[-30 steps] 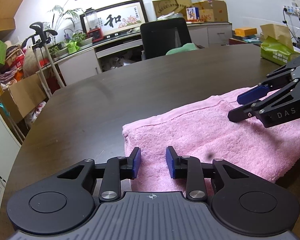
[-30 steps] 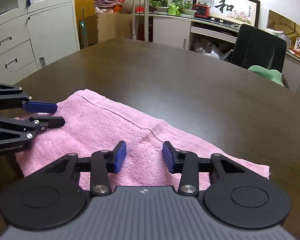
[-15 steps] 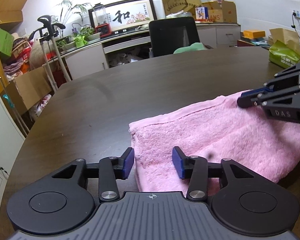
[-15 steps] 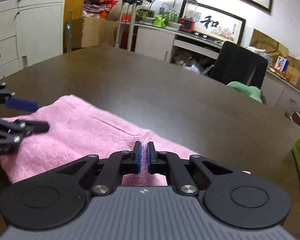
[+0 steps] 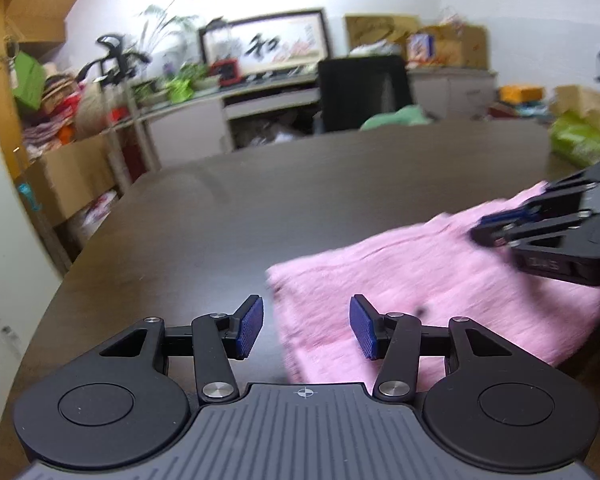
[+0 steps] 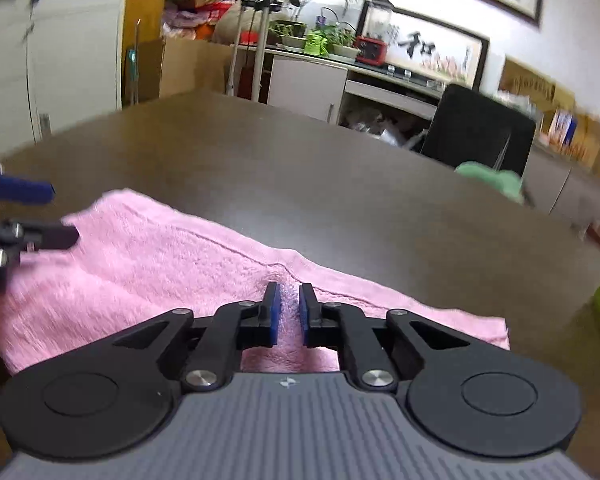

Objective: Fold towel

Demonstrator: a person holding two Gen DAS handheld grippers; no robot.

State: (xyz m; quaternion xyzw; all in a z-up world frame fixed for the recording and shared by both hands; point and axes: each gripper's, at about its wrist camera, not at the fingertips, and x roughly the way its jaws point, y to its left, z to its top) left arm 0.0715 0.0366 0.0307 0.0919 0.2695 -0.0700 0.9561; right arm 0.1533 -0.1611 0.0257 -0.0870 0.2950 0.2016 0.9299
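Note:
A pink towel (image 5: 400, 276) lies folded on the dark brown table (image 5: 260, 208); it also shows in the right wrist view (image 6: 148, 256). My left gripper (image 5: 306, 332) is open, its blue pads straddling the towel's near left corner, with nothing between them gripped. My right gripper (image 6: 287, 316) is nearly closed, and a small ridge of the towel's far edge is pinched between its pads. The right gripper also shows in the left wrist view (image 5: 496, 228), over the towel's right part. The left gripper shows in the right wrist view (image 6: 40, 216), at the towel's left end.
A black office chair (image 5: 364, 92) with a green cloth (image 5: 396, 118) stands behind the table. A green bag (image 5: 580, 142) sits at the table's far right. Cabinets, cardboard boxes and plants line the back wall.
The right gripper closed from open onto the towel's far edge and stays nearly shut. The left gripper opened wider and shifted left to the towel's corner. Both views are motion-blurred now.

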